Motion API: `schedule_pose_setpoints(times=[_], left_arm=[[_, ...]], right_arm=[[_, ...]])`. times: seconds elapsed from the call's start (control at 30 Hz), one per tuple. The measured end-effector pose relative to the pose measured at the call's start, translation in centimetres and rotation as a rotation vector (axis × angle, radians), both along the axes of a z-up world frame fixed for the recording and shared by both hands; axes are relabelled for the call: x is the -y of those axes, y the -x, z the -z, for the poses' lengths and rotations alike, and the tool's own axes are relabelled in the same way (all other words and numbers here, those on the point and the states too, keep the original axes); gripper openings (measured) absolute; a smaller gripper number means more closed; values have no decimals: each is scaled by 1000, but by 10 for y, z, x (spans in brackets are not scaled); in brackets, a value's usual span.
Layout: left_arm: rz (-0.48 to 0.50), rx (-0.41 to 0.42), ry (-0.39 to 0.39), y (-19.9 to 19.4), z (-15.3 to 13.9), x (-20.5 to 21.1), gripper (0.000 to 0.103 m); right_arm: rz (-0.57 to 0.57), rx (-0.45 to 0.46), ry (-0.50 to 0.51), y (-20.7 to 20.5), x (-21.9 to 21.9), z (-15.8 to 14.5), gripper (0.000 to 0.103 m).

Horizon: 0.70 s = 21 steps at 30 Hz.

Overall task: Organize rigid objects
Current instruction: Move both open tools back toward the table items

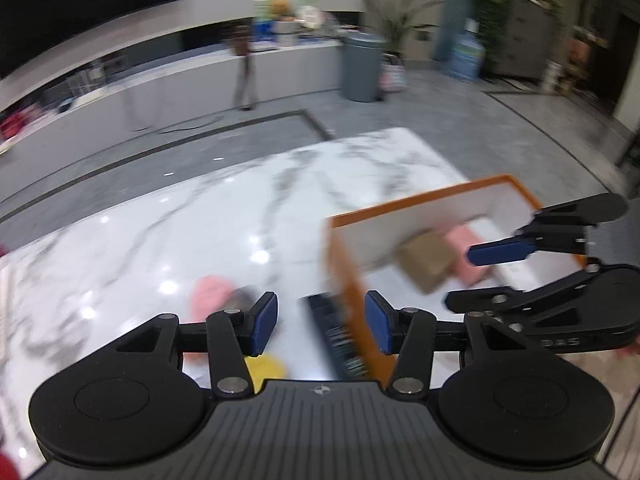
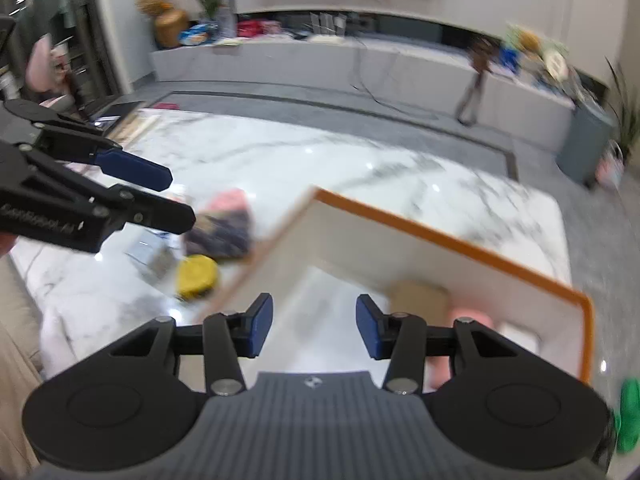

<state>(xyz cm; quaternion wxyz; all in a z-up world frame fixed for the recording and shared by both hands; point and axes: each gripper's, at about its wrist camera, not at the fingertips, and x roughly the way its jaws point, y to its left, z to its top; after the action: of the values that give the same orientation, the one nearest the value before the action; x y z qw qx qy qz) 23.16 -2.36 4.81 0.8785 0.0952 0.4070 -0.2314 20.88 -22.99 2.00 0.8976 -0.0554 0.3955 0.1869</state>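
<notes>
I am holding both grippers above the marble table (image 1: 168, 216), and the orange-rimmed box (image 2: 448, 236) is serving as my landmark. My left gripper (image 1: 322, 322) is hovering just outside the box's near corner with its jaws standing apart and nothing between the blue pads. My right gripper (image 2: 314, 326) is hanging over the box's white floor, jaws likewise parted and gripping nothing. Inside the box a tan cardboard carton (image 1: 426, 260) is lying beside a pink block (image 1: 466, 254). Outside the box, just beside its left wall, a dark remote-like slab (image 1: 336, 338) is lying on the marble, and a yellow item (image 2: 197, 276), a dark packet (image 2: 222, 234) and a pink thing (image 1: 210, 296) are sitting near it; blur is hiding their details.
</notes>
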Motion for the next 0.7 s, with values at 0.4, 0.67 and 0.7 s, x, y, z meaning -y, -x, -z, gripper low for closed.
schedule_pose_setpoints(times=[0.4, 0.67, 0.7], left_arm=[[-274, -134, 42, -14, 56, -104, 70], [-343, -255, 51, -42, 114, -111, 76], [-347, -257, 50, -42, 119, -114, 76]], right_arm=[[-159, -64, 67, -31, -120, 30, 58], [-208, -119, 230, -75, -155, 71, 66], [-224, -121, 261, -81, -159, 75, 66]])
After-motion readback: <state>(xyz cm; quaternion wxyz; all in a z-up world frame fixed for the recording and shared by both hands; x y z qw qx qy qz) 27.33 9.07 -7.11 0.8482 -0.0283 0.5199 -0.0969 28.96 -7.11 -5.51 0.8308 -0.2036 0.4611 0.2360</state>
